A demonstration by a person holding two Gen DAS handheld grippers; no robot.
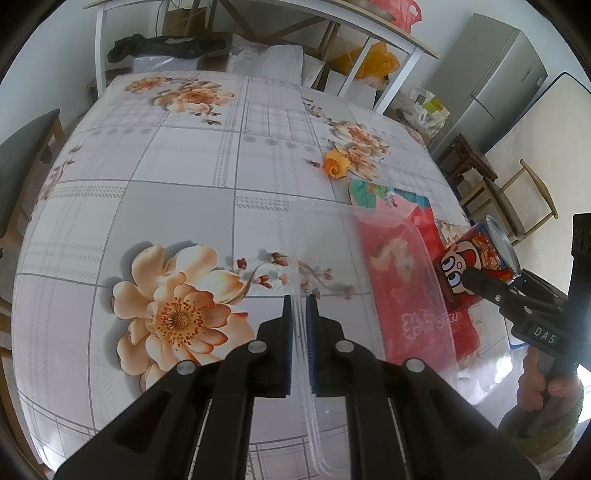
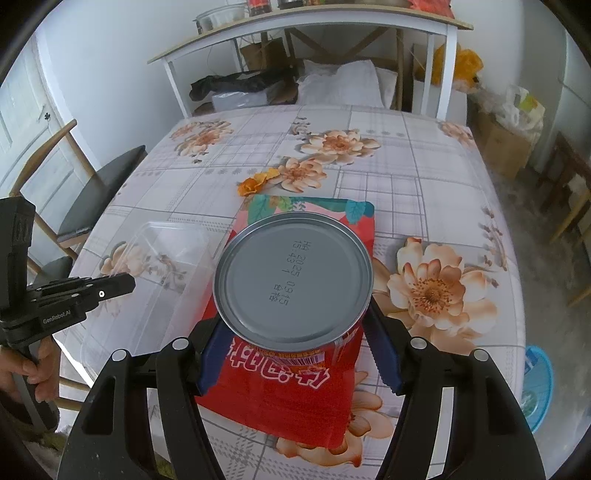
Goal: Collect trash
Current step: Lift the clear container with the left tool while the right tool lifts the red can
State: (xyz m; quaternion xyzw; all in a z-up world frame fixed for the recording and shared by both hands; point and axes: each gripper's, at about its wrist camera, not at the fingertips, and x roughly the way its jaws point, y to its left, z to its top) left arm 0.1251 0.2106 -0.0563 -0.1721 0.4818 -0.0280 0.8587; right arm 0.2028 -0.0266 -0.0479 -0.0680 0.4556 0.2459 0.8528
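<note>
My left gripper (image 1: 298, 306) is shut on the rim of a clear plastic container (image 1: 402, 273), which tilts above the table; it also shows in the right wrist view (image 2: 162, 258). My right gripper (image 2: 295, 325) is shut on a red cartoon-printed can (image 2: 293, 273), its grey bottom facing the camera. In the left wrist view the can (image 1: 476, 266) is held at the right, beside the container. A red snack bag (image 2: 295, 387) lies flat on the table under the can. An orange peel (image 2: 255, 182) lies beyond the bag; it also shows in the left wrist view (image 1: 336, 164).
The table has a floral plaid cloth (image 1: 177, 177). A white-framed shelf (image 2: 306, 26) with bags under it stands behind. A dark chair (image 2: 99, 188) is at the left, a blue bin (image 2: 537, 387) on the floor at the right, a grey fridge (image 1: 491, 77) far right.
</note>
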